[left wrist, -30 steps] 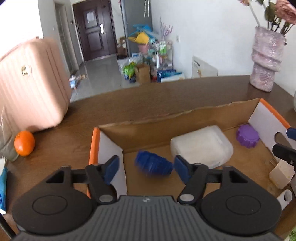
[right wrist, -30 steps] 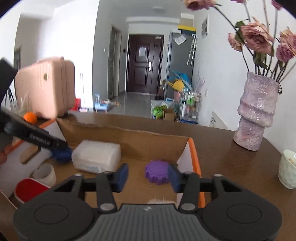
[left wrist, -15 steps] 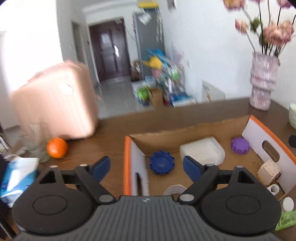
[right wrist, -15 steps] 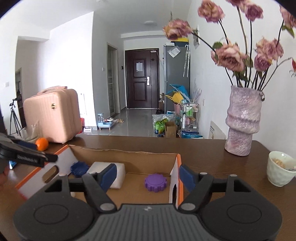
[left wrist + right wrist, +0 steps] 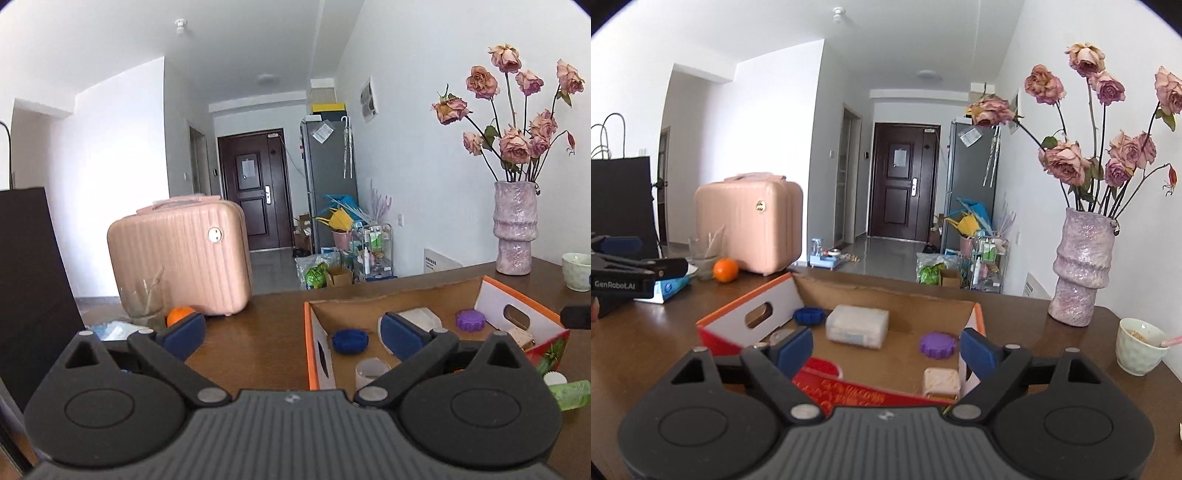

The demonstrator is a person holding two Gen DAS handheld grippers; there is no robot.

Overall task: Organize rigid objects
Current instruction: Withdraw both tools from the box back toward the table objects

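An open cardboard box (image 5: 391, 301) (image 5: 886, 295) with orange-edged flaps stands on the brown table. Inside lie a blue ridged lid (image 5: 349, 340) (image 5: 809, 315), a purple ridged lid (image 5: 470, 320) (image 5: 938, 345), a clear plastic case (image 5: 857, 325) (image 5: 421, 318), a small beige cube (image 5: 941, 382) and a clear cup (image 5: 372, 371). My left gripper (image 5: 291, 334) hangs back from the box's left end, jaws opening, nothing between them. My right gripper (image 5: 886, 349) is before the box's near side, jaws opening and empty.
On the table's far left stand a pink suitcase (image 5: 181, 258), an orange (image 5: 726, 270), a glass (image 5: 144, 301) and a blue tissue pack (image 5: 670, 287). A purple vase of dried roses (image 5: 1082, 273) and a pale bowl (image 5: 1139, 346) are on the right. A green bottle (image 5: 570, 393) lies near the box.
Both grippers pulled back from the box and rose, so more of the room shows. Both sets of jaws widened. The blue lid, between the left fingers before, now lies in the box.
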